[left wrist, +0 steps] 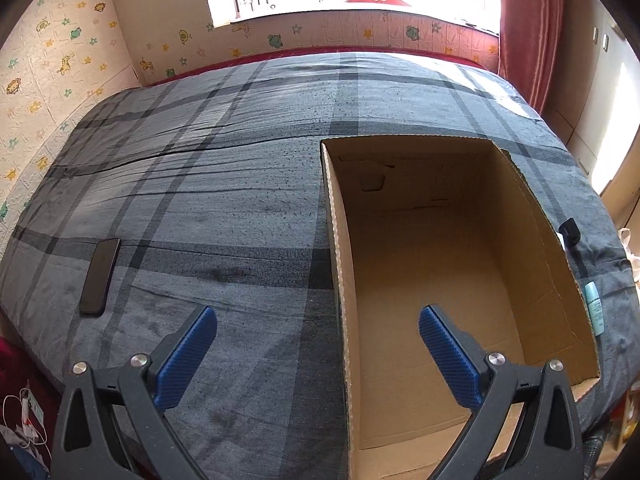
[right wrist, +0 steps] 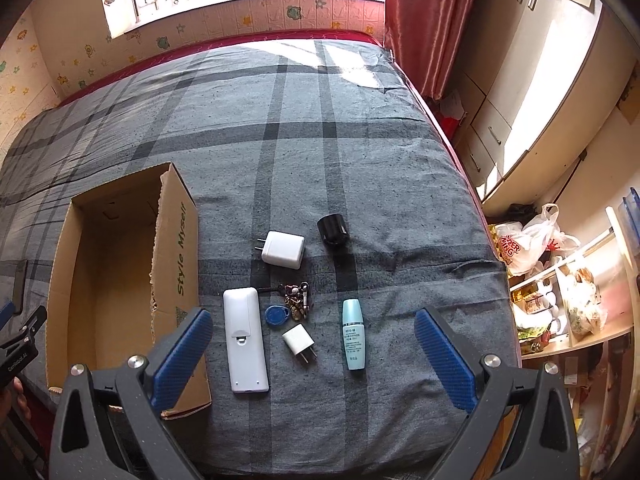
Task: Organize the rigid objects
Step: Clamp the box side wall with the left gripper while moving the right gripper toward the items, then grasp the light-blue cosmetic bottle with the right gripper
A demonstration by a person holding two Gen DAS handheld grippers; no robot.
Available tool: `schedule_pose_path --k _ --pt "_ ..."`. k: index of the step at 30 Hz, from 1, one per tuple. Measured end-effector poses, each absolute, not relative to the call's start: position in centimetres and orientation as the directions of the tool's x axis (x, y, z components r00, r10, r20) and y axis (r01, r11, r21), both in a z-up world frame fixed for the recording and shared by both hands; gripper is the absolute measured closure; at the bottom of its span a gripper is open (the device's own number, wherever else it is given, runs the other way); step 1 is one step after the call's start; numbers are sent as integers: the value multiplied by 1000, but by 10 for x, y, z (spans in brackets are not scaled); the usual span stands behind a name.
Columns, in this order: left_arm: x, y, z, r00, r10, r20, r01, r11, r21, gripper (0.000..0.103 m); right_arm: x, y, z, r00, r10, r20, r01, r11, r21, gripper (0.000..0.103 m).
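Observation:
An open, empty cardboard box (left wrist: 448, 280) lies on the grey plaid bed; it also shows in the right wrist view (right wrist: 116, 280). To its right lie a white remote (right wrist: 245, 340), a large white charger (right wrist: 282, 250), a small white charger (right wrist: 299, 342), a key bunch with a blue fob (right wrist: 290, 306), a black cap (right wrist: 333, 230) and a pale blue bottle (right wrist: 353, 334). My right gripper (right wrist: 314, 332) is open above these items. My left gripper (left wrist: 318, 336) is open over the box's left wall. A black phone (left wrist: 100, 276) lies at the left.
The bed (right wrist: 360, 140) has a wall and window behind and a red curtain (right wrist: 424, 20) at the back right. Cabinets (right wrist: 520, 100) and shelves with bags and clutter (right wrist: 560, 300) stand right of the bed. Cables lie on the floor at the left (left wrist: 24, 420).

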State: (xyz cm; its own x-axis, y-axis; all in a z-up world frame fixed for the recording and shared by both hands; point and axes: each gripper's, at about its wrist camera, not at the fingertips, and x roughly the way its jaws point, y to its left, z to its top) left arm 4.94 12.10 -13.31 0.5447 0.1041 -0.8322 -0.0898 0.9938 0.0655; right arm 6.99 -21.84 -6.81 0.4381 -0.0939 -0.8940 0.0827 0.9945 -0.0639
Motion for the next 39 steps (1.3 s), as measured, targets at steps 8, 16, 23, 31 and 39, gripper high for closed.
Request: schedule_pose_path --k 8,16,23,31,39 --pt "57 126 -159 527 94 -845 -101 994 47 6 74 -234 -90 408 -96 -908 110 992 -55 0" --pt "62 126 -172 513 26 -858 -72 997 -12 41 75 -239 -99 390 -107 -915 125 990 -62 0" --pt "68 116 -178 502 1 -865 -21 1000 -11 88 76 -242 -101 393 -99 -914 138 989 -48 0" --pt "66 114 -180 510 20 -860 -33 999 4 88 78 -244 -104 405 -99 -909 138 989 -47 0" --pt "66 113 -180 509 26 -861 -46 999 3 88 84 -254 -112 421 -117 -900 131 989 -67 0"
